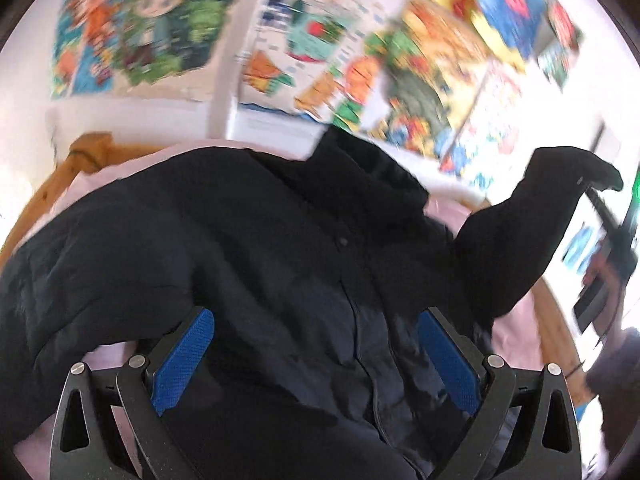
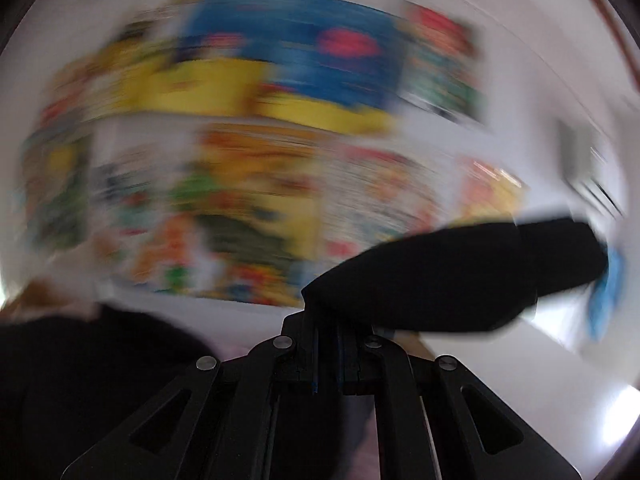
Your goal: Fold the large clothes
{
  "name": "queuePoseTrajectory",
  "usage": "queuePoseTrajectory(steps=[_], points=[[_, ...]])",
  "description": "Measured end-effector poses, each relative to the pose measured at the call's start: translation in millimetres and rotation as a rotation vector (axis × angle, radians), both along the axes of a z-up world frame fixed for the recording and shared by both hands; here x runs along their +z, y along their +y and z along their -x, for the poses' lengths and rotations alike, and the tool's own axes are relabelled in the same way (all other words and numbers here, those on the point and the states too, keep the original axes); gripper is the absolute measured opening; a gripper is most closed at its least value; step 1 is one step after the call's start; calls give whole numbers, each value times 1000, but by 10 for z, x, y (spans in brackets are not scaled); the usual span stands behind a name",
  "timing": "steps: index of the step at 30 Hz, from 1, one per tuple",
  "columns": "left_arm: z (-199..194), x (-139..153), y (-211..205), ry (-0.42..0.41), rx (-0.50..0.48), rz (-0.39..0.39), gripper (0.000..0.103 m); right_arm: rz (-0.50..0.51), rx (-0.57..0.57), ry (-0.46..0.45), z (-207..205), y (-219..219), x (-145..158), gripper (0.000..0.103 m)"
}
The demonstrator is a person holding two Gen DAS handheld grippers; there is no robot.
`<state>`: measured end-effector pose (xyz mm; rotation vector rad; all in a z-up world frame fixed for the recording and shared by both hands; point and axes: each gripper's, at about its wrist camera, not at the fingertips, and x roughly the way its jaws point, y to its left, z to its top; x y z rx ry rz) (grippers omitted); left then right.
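Dark jacket sprawls mid-frame on the pink sheet, bulky, soft and floppy. Right gripper is clenched on the sleeve, lifted at right; left gripper is released over the body. Grab hems or cuffs, not mid-panel

My left wrist view looks down close over the dark jacket; my right faces the far posters, which both views share.
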<state>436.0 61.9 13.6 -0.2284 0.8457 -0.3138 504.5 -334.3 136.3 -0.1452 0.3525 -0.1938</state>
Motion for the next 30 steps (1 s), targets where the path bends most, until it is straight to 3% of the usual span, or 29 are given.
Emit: queuePoseTrajectory(steps=[5, 10, 15, 18, 21, 24, 26, 30], points=[[-15, -68, 390, 0, 85, 72, 103, 81, 292, 58, 124, 1169, -298, 6], [-77, -316, 572, 31, 89, 220, 103, 185, 490, 200, 387, 1960, -1058, 6], [-243, -712, 525, 137, 28, 384, 103, 226, 588, 387, 589, 2273, -1669, 6], [-353, -969, 494, 264, 109, 335, 103, 274, 608, 414, 776, 2361, -1830, 6], [-428, -1161, 490, 360, 179, 287, 95, 263, 610, 426, 860, 2348, -1824, 6], [-484, -1196, 462, 373, 195, 284, 81, 239, 613, 439, 866, 2341, -1803, 6], [-526, -1176, 415, 373, 178, 297, 57, 233, 619, 460, 792, 2292, -1819, 6], [-574, -1193, 306, 389, 169, 290, 37, 213, 625, 491, 680, 2273, -1820, 11]])
